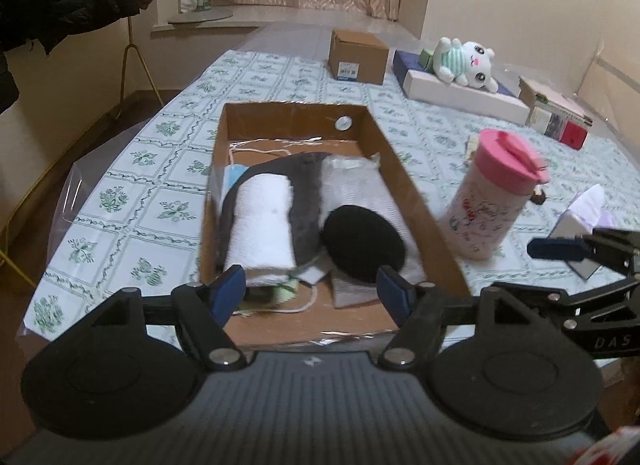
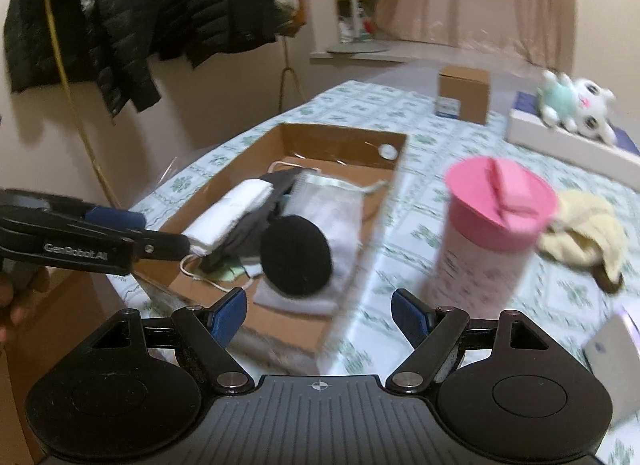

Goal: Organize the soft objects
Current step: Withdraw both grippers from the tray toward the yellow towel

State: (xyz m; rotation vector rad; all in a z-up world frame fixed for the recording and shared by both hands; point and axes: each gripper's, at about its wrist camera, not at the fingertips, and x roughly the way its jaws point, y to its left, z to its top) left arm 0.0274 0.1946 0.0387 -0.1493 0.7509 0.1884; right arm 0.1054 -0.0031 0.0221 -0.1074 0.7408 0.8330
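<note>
Your table [image 1: 132, 169], under its green-patterned cloth, carries everything, so take the cardboard box [image 1: 404, 181] at its middle as your landmark. Inside the box lie the soft things already packed: a grey cloth [image 1: 360, 193] along the right wall, a rolled white towel [image 1: 260, 225] along the left, a dark grey piece between them, and a round black pad [image 1: 364, 245] resting on the grey cloth at the near end. A blue face mask [image 1: 234, 181] peeks out behind the towel.

Just right of the box stands a tall pink-lidded bottle [image 2: 492, 233]. Beyond it, further right, a yellow cloth [image 2: 584, 233] lies loose on the table, and a plush toy [image 1: 464, 61] rests on a flat white box well behind the cardboard one; both look still unsorted.

Your left gripper [image 1: 312, 289] hangs over the near end of the box, jaws wide and empty. Your right gripper [image 2: 320, 309] straddles the box's right wall, jaws likewise wide, holding nothing.

The risk is that bottle: reach across for the yellow cloth and you could well tip it. A low swing could also catch the box wall and drag the box.
</note>
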